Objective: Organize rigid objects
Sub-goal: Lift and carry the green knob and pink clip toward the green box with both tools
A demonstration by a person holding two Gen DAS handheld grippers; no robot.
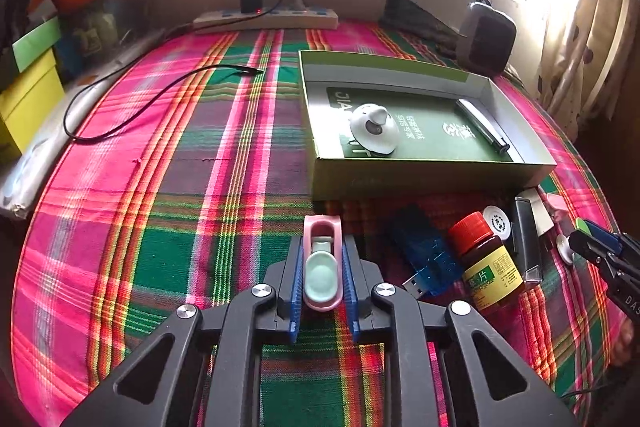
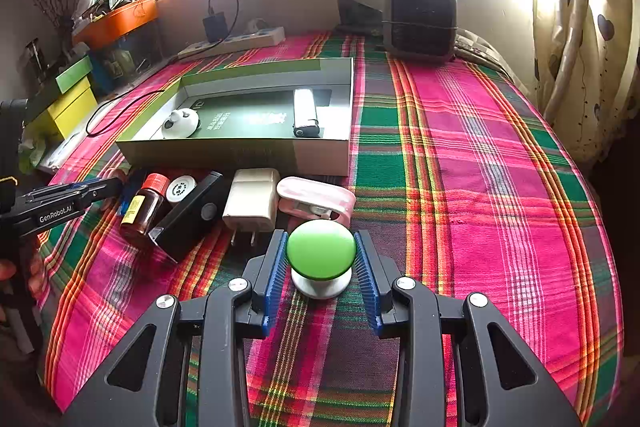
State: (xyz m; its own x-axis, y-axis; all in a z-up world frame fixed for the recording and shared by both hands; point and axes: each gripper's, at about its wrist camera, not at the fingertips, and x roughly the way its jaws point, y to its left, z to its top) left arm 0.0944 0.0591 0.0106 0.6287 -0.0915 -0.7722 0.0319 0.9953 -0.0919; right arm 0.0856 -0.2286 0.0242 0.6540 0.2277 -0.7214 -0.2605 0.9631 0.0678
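Observation:
My left gripper (image 1: pixel 322 247) is shut on a pink clip with a mint lever (image 1: pixel 322 263), held over the plaid cloth just in front of the open green box (image 1: pixel 432 179). My right gripper (image 2: pixel 321 247) is shut on a green-topped knob with a white base (image 2: pixel 321 251). The box (image 2: pixel 240 155) holds a white round gadget (image 1: pixel 374 128) and a silver lighter-like bar (image 2: pixel 306 111). In front of the box lie a brown bottle with a red cap (image 1: pixel 486 263), a blue USB stick (image 1: pixel 424 255), a black block (image 2: pixel 192 215), a white charger (image 2: pixel 252 201) and another pink clip (image 2: pixel 316 201).
A power strip (image 1: pixel 266 17) with a black adapter lies by the far wall. A loose black cable (image 1: pixel 140 103) lies left of the box. A small heater (image 2: pixel 420 21) stands at the back right. Yellow and green boxes (image 1: pixel 28 91) stand along the left edge.

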